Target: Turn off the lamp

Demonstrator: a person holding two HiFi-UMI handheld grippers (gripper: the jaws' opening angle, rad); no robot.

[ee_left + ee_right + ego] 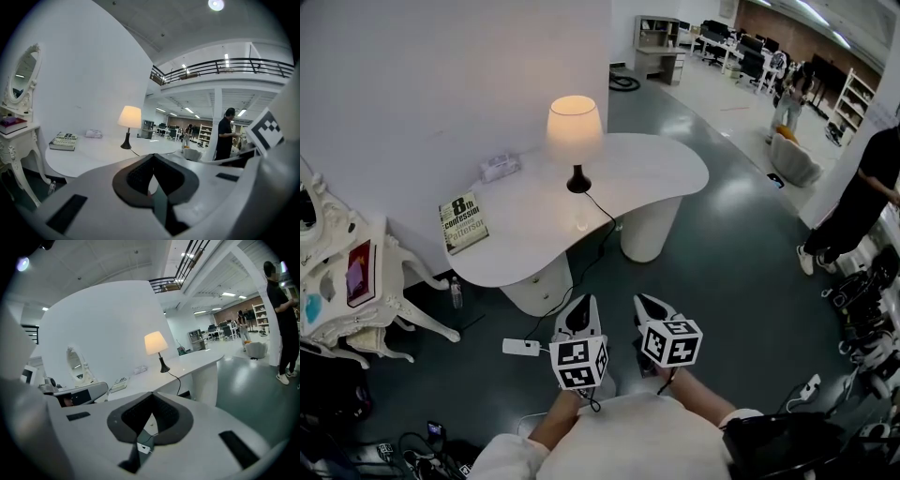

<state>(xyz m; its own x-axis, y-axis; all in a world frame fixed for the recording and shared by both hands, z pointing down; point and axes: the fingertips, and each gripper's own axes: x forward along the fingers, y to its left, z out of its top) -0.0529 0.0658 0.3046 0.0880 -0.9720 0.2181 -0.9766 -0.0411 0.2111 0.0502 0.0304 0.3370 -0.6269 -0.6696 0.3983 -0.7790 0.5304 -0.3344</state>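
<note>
The lamp [575, 141] is on, and its shade glows warm. It stands straight up and down, with the shade on top and its small black foot on the white table [661, 173]. It is near the back of the table, close to the white wall, about halfway along. A thin black cord [602, 217] runs from the foot toward the near edge of the table and drops over it. A white power block [521, 347] lies on the floor below. A book [463, 223] lies flat at the left end of the table, well apart from the lamp. A small white pack [500, 167] sits near the wall between them. The table top around the lamp's foot is bare. The near edge of the table is round and curvy. Dark floor lies open between that edge and the two grippers. The left gripper [581, 302] and the right gripper [645, 302] are side by side, low in the head view, both pointing toward the table. Each has its jaws closed together and grips nothing. A white dressing table [389, 258] stands to the left. A person in black [862, 202] stands far off to the right.
</note>
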